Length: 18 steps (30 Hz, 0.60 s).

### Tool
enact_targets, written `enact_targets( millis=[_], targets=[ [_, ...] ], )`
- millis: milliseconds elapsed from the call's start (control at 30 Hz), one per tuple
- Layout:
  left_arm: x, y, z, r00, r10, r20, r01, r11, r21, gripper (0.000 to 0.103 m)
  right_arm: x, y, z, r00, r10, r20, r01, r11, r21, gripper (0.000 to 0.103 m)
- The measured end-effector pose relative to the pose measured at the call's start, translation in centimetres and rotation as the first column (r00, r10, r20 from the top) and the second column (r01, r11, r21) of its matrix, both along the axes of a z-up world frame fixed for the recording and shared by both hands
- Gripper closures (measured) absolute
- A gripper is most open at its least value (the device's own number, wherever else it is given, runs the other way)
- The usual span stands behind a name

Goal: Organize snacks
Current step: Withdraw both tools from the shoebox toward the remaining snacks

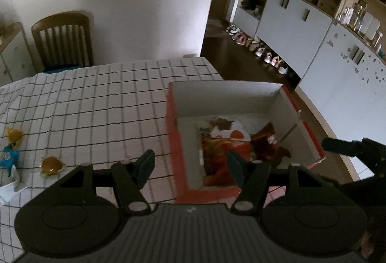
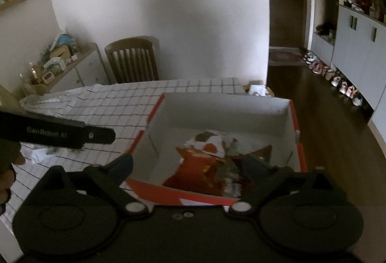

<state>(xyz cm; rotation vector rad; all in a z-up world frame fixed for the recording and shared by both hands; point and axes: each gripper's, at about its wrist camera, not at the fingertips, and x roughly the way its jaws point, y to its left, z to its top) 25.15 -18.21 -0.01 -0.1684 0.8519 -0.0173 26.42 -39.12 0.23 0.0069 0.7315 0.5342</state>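
The only readable writing is "GenRobot AI", white on the black body of the left gripper (image 2: 106, 136) crossing the left edge of the right wrist view; package printing is too blurred to read. The right gripper (image 2: 188, 166) hangs tilted down over the red box (image 2: 154, 188) at lower centre, fingers spread wide and empty. The left gripper's fingers stand partly apart, holding nothing, over the box's left wall. Snack packets (image 1: 217, 154) lie inside; 2 wrapped snacks (image 1: 50, 165) sit on the checked worktop (image 1: 96, 98), lower left.
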Motion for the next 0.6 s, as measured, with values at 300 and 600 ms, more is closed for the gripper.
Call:
enact_targets(
  millis=[300,600],
  targets=[
    [-4.1,6.5,-0.2,0.998,0.070,0.009,-0.070,0.998,-0.012,0.027,-1.8,4.3,0.4,1.000,0.011,0.014,-0.011,1.000,0.011,0.000],
    [-7.5,13.3,-0.6,0.990,0.117,0.080,-0.120,0.992,0.032,0.020,-3.7,9.2,0.2,0.999,-0.034,-0.007,0.035,0.997,0.062,0.000]
  ],
)
